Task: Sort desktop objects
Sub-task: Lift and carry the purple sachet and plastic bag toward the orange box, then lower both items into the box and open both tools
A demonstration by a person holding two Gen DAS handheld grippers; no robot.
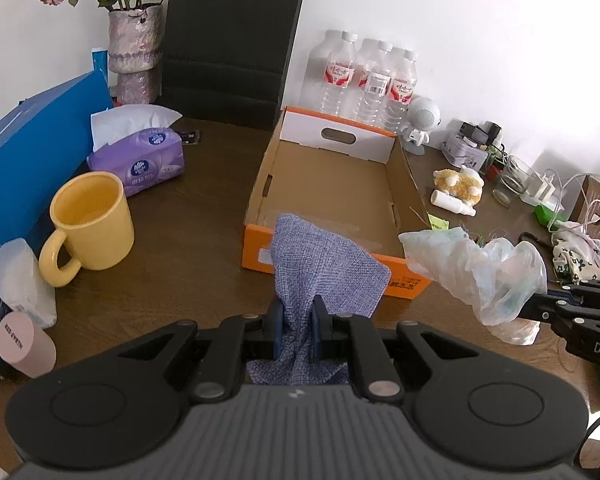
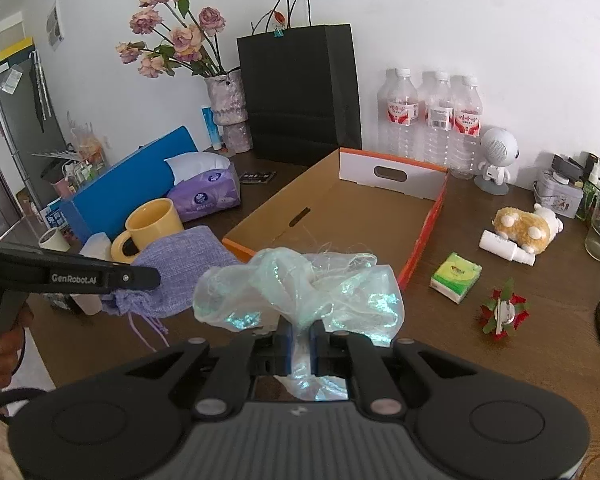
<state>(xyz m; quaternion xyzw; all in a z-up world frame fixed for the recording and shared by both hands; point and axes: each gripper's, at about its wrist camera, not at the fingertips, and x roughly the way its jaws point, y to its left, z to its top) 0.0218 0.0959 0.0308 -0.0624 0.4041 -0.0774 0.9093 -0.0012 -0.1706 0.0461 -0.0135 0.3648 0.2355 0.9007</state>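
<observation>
Clamped in the left hand-held gripper (image 1: 297,326), a blue woven pouch (image 1: 320,268) stands lengthwise, pointing at the cardboard box (image 1: 410,184) on the table (image 1: 188,280). Right hand-held gripper (image 2: 300,344) pinches a crumpled iridescent bag (image 2: 300,292) before the box's near edge

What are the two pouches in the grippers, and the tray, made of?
Left pouch: coarse woven cloth, matte; the weave shows. Right pouch: thin sheer fabric, probably organza; see-through with a shimmery sheen. Tray: cardboard; brown inside, orange printed outside.
</observation>
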